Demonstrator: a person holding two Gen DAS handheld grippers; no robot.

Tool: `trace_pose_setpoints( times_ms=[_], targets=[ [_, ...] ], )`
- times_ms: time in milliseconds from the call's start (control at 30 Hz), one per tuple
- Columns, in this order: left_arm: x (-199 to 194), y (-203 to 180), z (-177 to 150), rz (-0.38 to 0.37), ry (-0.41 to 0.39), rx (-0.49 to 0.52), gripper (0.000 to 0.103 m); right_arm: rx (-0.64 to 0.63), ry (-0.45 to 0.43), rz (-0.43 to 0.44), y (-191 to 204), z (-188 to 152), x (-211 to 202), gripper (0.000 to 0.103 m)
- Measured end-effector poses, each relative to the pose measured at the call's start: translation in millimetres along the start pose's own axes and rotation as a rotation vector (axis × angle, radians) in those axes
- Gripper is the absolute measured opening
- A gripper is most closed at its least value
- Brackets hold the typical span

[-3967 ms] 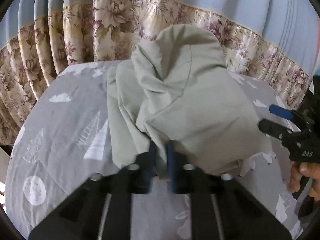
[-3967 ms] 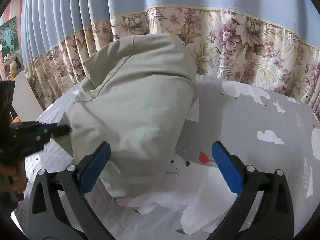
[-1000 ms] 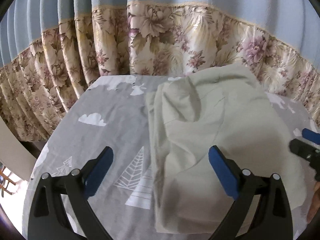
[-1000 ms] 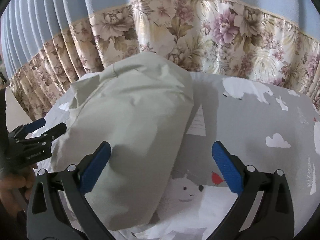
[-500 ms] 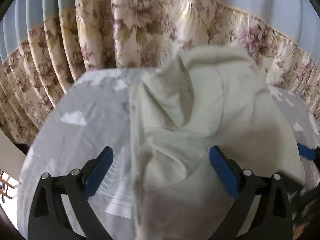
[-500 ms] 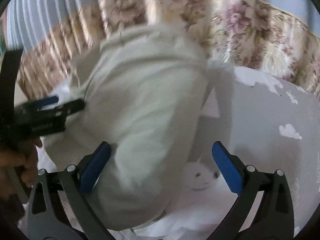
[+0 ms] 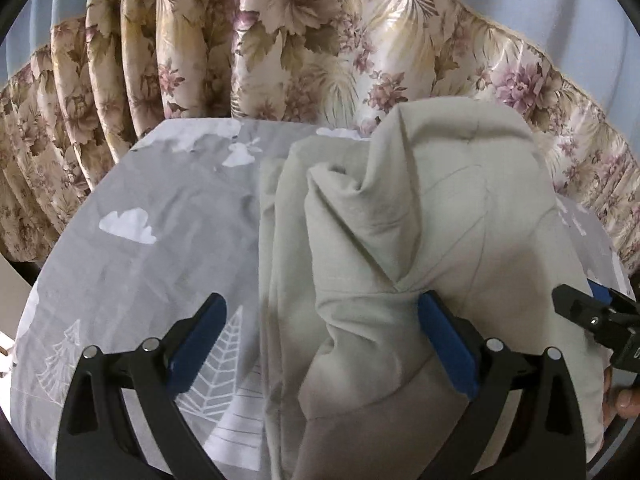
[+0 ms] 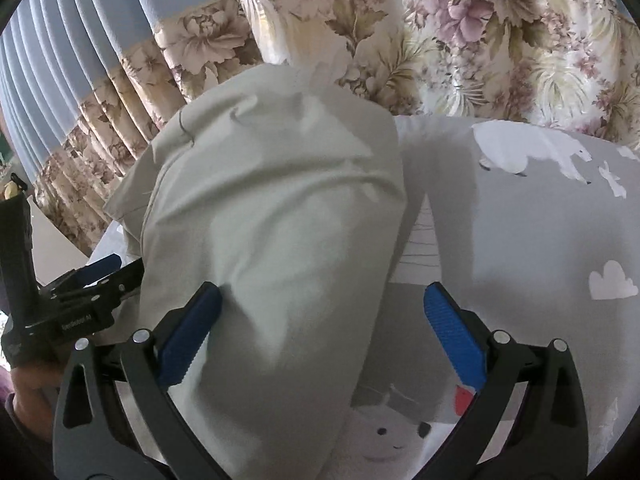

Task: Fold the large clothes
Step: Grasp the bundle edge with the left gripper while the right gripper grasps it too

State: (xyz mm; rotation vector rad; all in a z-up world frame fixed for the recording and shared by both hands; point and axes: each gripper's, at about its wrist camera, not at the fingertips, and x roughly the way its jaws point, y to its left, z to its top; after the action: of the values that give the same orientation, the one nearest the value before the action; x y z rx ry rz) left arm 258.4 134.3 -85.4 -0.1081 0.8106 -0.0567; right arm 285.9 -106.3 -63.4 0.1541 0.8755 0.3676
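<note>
On bed [image 7: 132, 264]: garment [image 7: 420, 264] bunched mid-fold. Left gripper [image 7: 324, 340] and right gripper [image 8: 322, 332] both spread, straddling cloth, probably lining up next grab.

A pale sage-green garment [image 7: 420, 240] lies on a grey sheet [image 7: 160, 240] printed with white clouds and trees. Behind hangs a blue curtain [image 8: 100, 40] with a beige floral border.
</note>
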Motion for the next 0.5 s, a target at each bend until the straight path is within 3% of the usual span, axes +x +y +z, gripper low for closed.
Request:
trace_pose_setpoints(
  times_ms=[500],
  targets=[
    [17,14,-8,-0.106,0.045,-0.078,0.098,0.024,0.02,0.036,1,-2,8,0.1]
  ],
)
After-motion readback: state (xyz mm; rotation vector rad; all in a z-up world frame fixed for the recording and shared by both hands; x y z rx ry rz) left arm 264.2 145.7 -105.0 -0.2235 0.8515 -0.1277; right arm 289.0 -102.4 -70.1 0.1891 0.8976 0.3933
